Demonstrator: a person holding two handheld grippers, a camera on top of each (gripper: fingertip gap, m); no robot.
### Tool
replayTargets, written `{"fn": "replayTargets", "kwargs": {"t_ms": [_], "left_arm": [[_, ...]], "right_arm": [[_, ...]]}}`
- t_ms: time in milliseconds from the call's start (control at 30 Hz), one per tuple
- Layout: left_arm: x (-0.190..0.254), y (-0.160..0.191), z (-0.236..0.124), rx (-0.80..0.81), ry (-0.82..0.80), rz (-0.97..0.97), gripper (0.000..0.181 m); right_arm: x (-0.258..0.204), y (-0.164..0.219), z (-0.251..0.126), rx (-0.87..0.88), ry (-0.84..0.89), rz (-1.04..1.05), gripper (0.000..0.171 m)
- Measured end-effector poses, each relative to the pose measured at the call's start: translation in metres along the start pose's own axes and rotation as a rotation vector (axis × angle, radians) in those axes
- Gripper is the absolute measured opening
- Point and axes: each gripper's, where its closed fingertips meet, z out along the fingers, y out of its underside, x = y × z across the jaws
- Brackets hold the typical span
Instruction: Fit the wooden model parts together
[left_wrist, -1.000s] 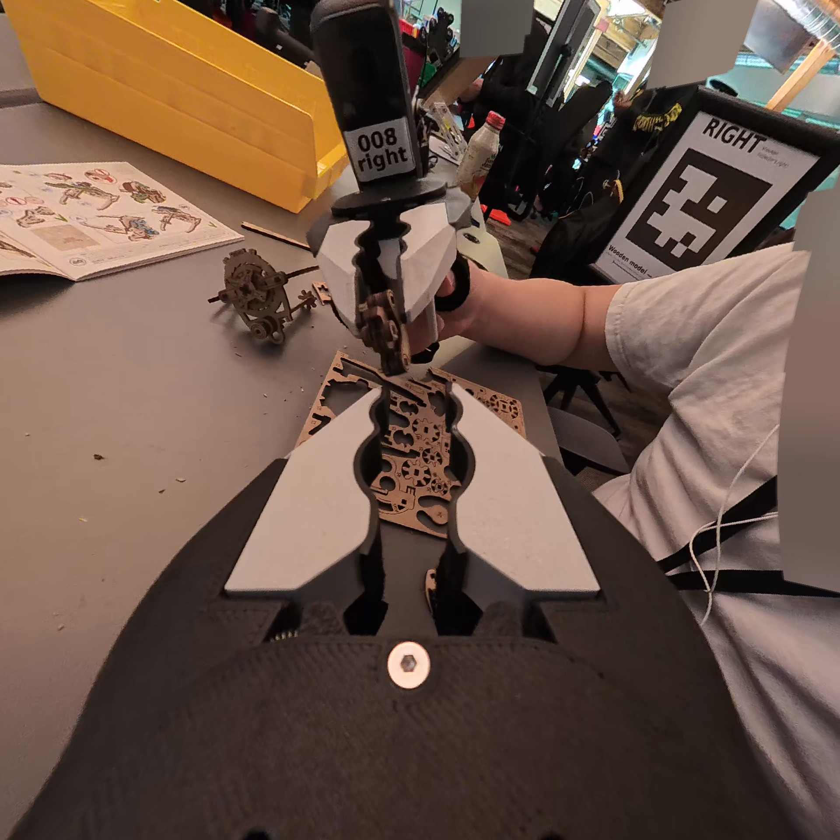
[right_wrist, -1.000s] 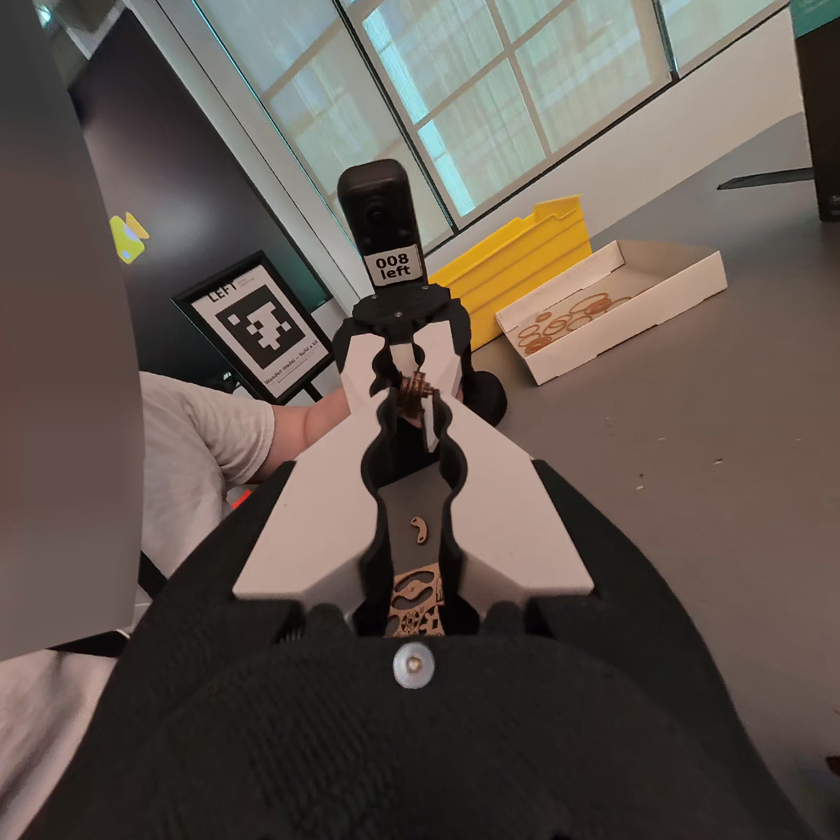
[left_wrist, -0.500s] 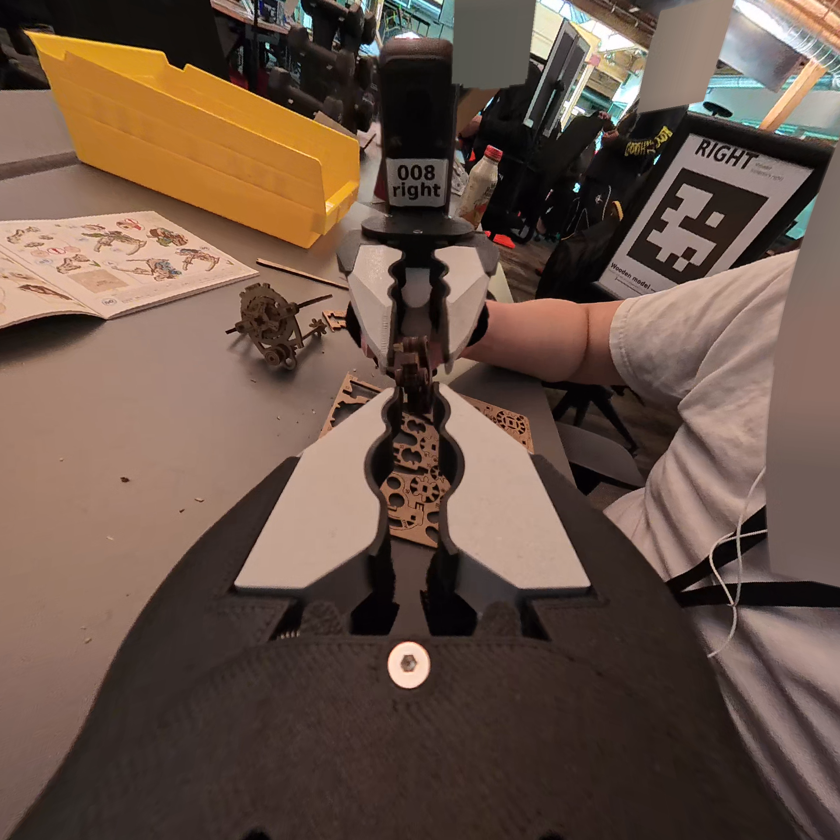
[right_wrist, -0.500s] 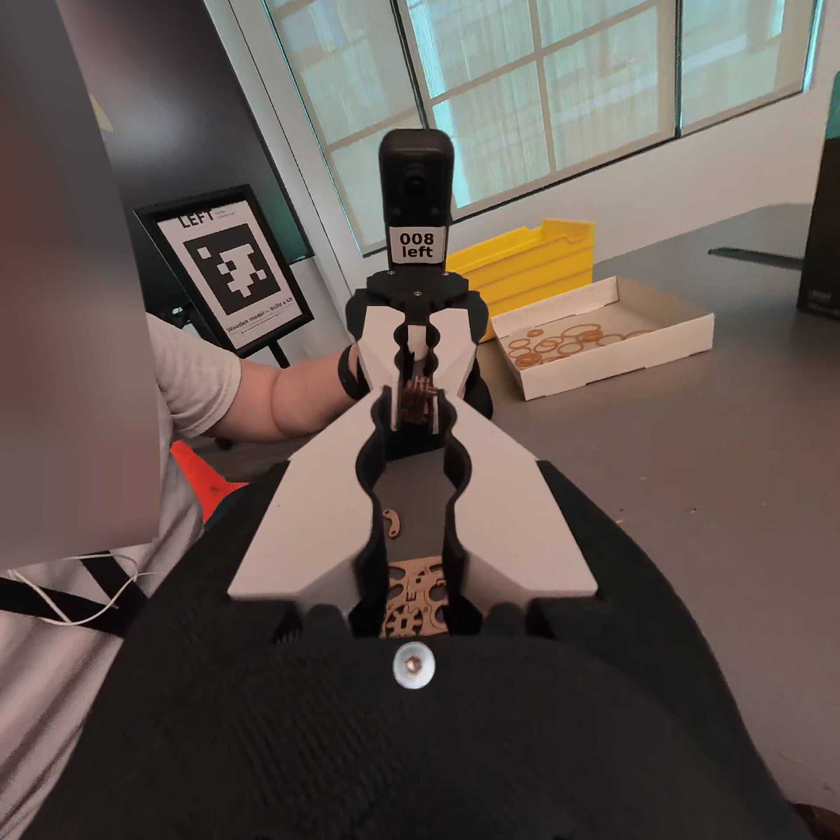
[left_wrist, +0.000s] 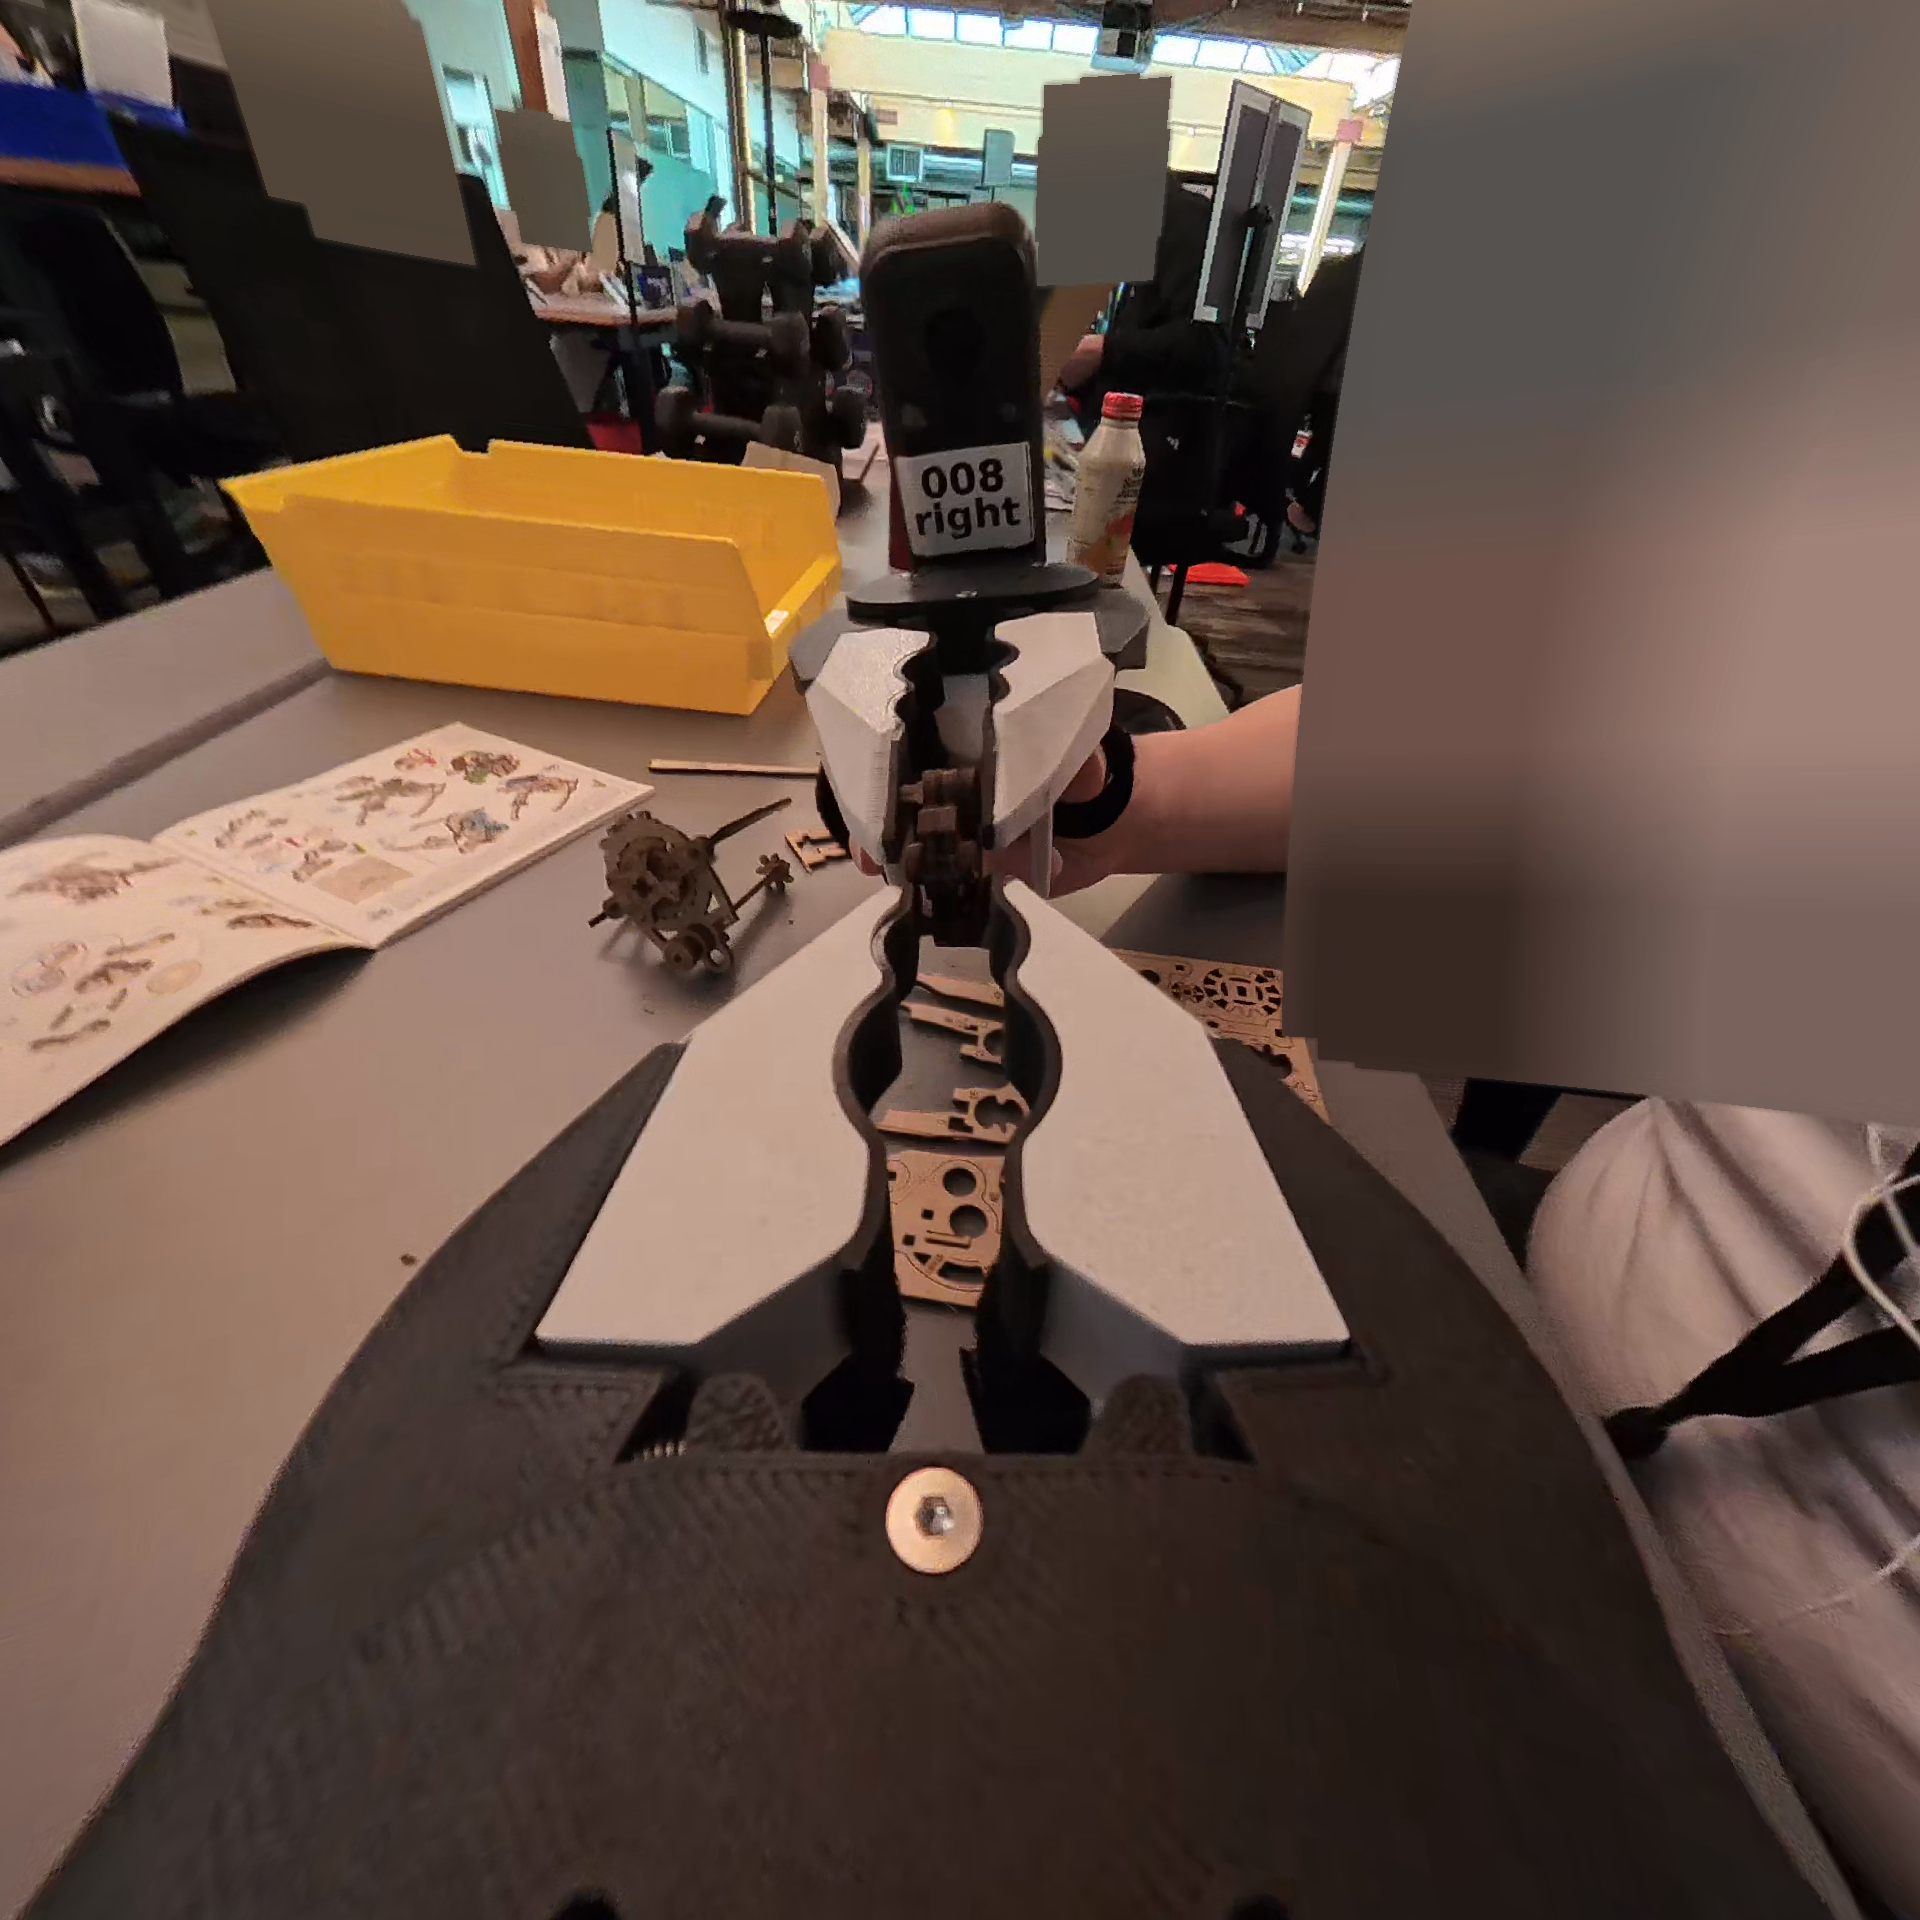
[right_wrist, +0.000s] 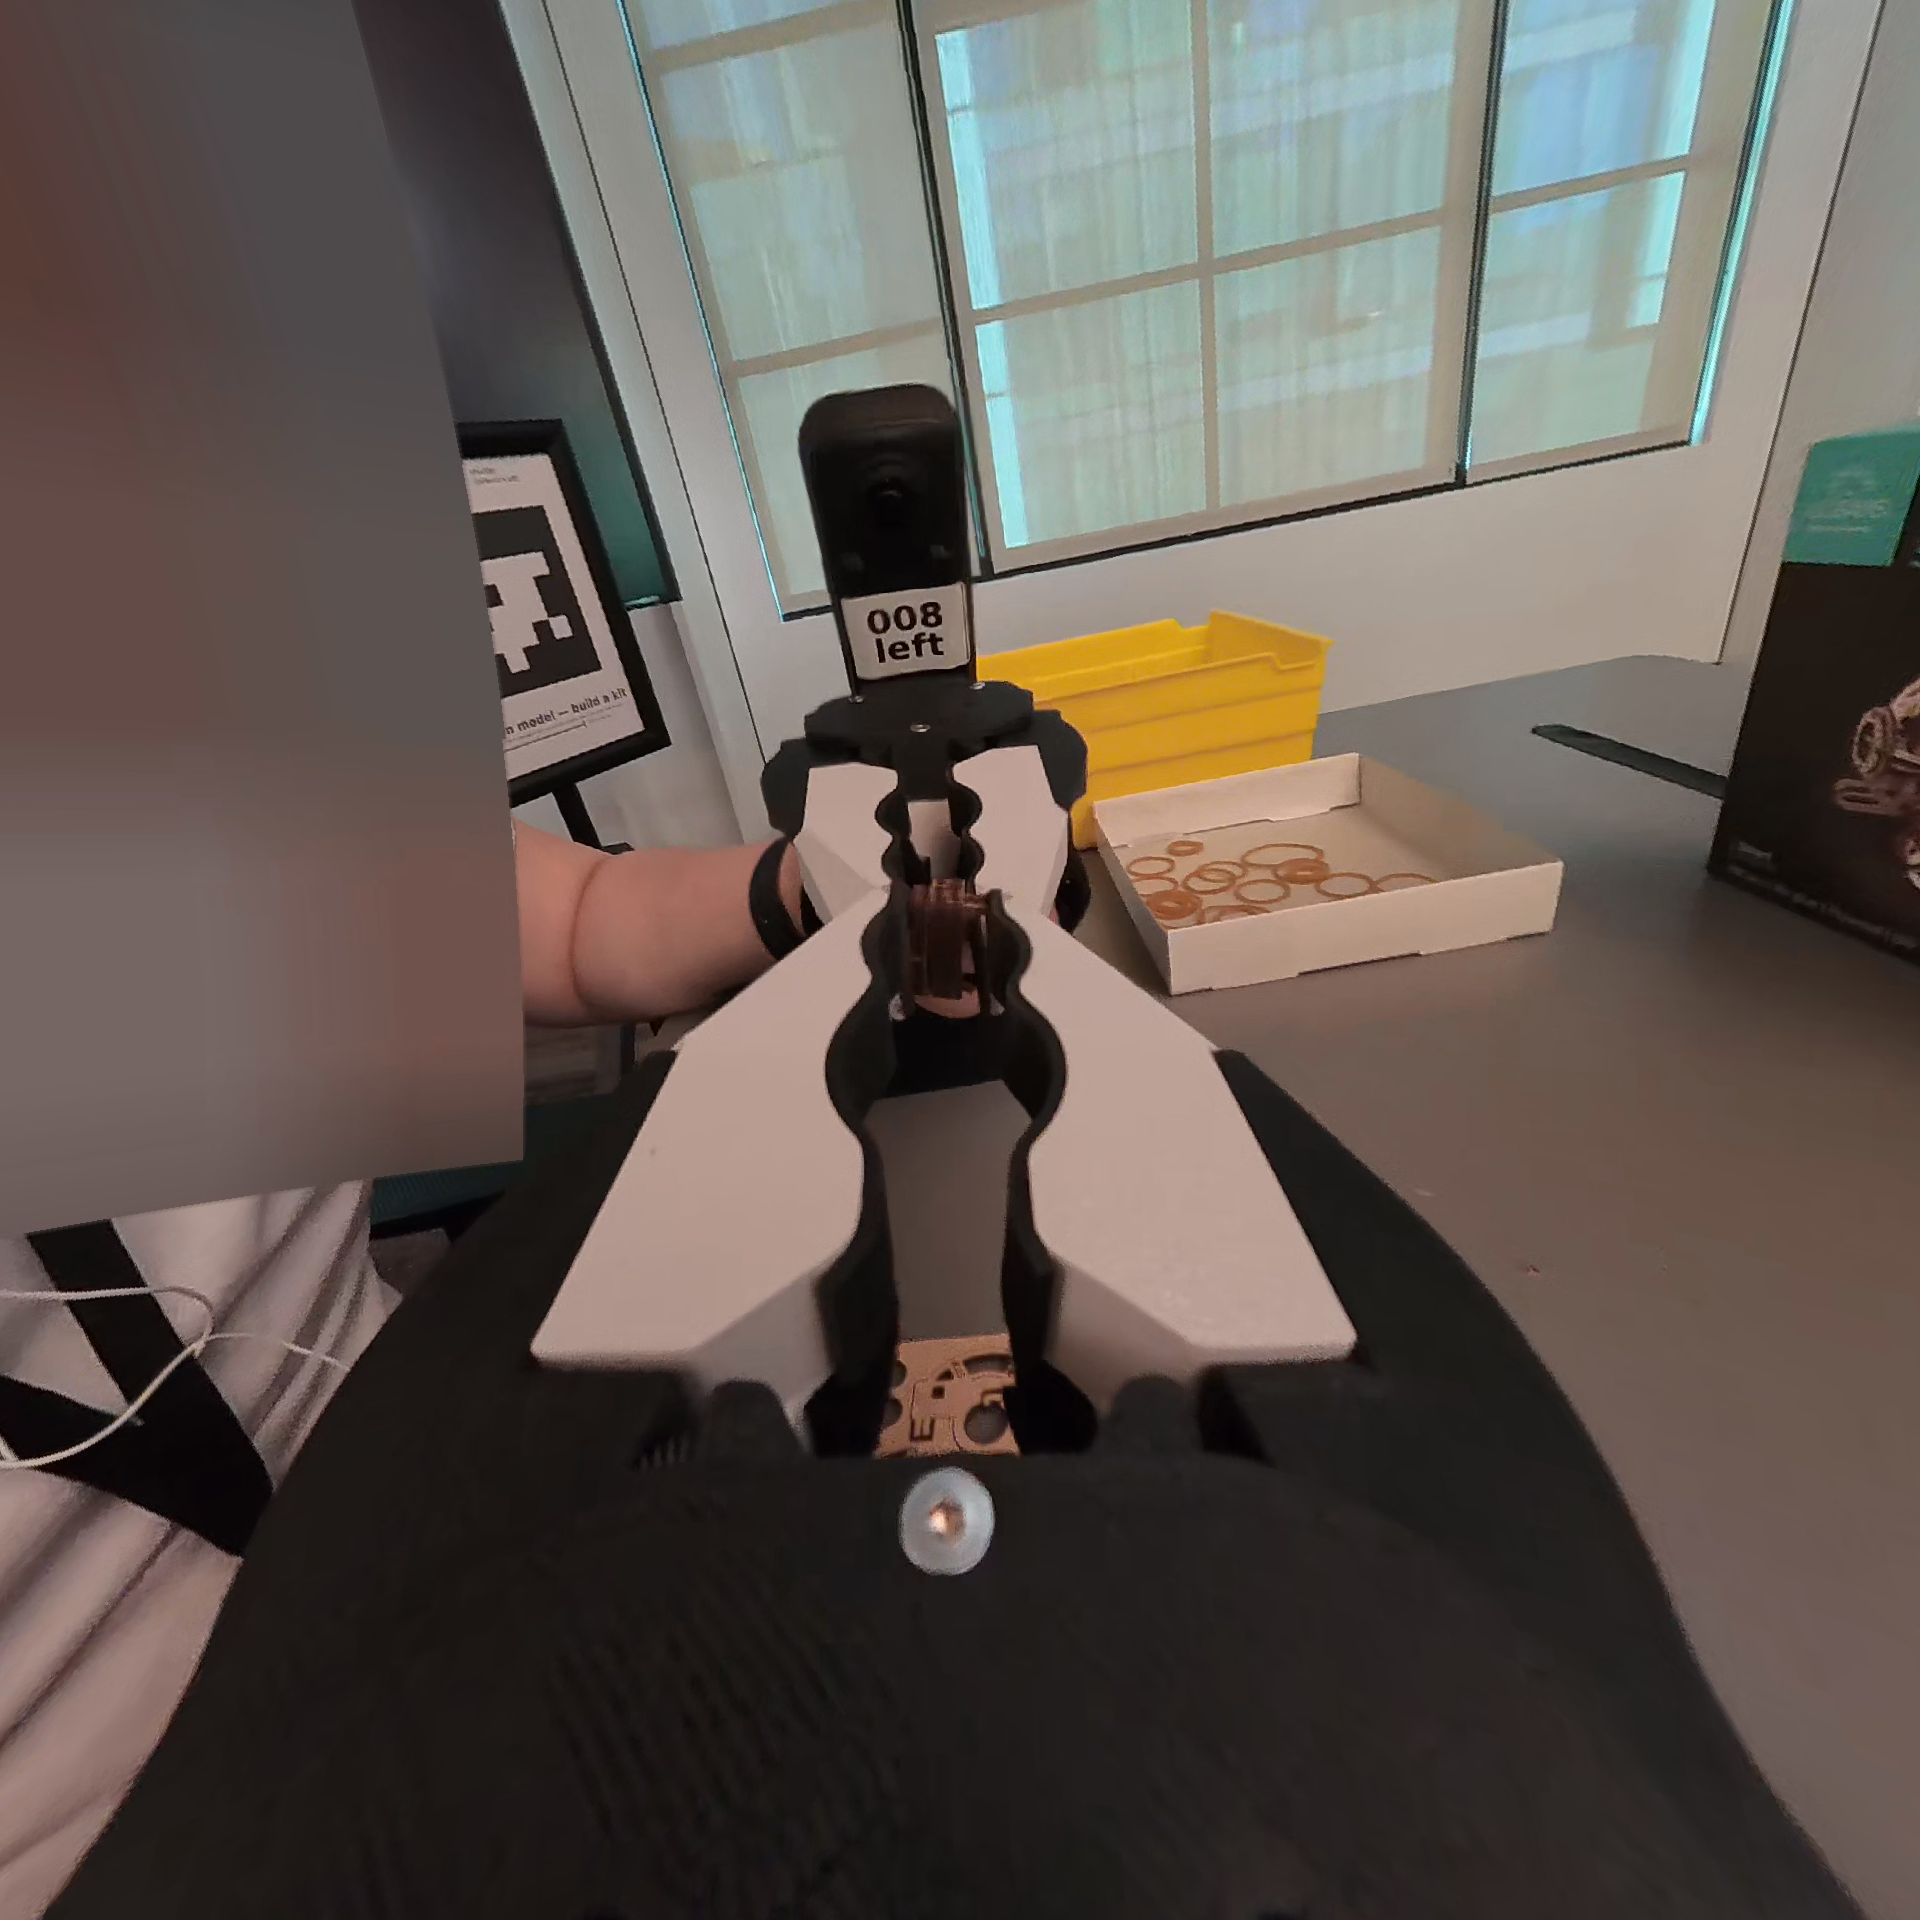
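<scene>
We hold both grippers tip to tip above the grey table (left_wrist: 312, 1143), w/ a small dark wooden gear cluster (left_wrist: 940, 852) caught between them. In the left wrist view, our left gripper (left_wrist: 945, 914) has its tips drawn close around the lower end of the cluster; the right gripper (left_wrist: 940, 831) faces us from just beyond, its tips pinching the same piece from the other side. In the right wrist view, the right gripper (right_wrist: 940, 935) nips the brown piece, seen edge-on as stacked discs (right_wrist: 940, 940), & the left gripper (right_wrist: 935, 883) meets it head-on. Both are pressed onto the piece, so it hangs off the table, at the meeting point of the two tools.

Under the left gripper's fingers lies a pale laser-cut wooden sheet (left_wrist: 945, 1226) w/ parts partly punched out; more of it shows to the right (left_wrist: 1226, 997). Left of the grippers, a part-built dark gear assembly (left_wrist: 665, 894) rests on the table, tilted, w/ thin rods sticking out. Further left an open instruction booklet (left_wrist: 260, 862) lies flat. Behind it sits a yellow bin (left_wrist: 540, 582). A thin wooden stick (left_wrist: 727, 769) lies between bin & assembly.

In the right wrist view, a shallow white tray (right_wrist: 1351, 935) holds loose tan rings (right_wrist: 1247, 883), near a second yellow bin (right_wrist: 1174, 696). A dark box (right_wrist: 1829, 779) stands at the far right.
</scene>
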Motion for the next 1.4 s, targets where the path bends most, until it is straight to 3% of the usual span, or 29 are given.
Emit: {"fn": "replayTargets", "kwargs": {"t_ms": [467,867,1000,1100,1233,1400], "left_arm": [[0.013,-0.006,0.001,0.042,0.024,0.106,0.010],[0.016,-0.005,0.001,0.030,0.029,0.137,0.010],[0.018,-0.014,-0.004,0.071,0.034,0.141,0.042],[0.019,-0.019,-0.004,0.079,-0.009,0.185,0.052],[0.019,-0.009,0.002,0.016,-0.081,0.332,0.034],[0.021,-0.008,0.004,0.005,-0.109,0.404,0.034]], "right_arm": [[-0.017,-0.007,0.000,0.010,0.004,-0.187,0.011],[-0.021,-0.003,0.000,-0.027,-0.007,-0.227,0.011],[-0.015,0.000,-0.001,-0.048,0.038,-0.305,0.011],[-0.017,0.003,0.000,-0.093,0.069,-0.415,0.012],[-0.020,0.005,0.001,-0.118,0.091,-0.505,0.012],[-0.023,0.006,0.000,-0.144,0.077,-0.535,0.012]]}}
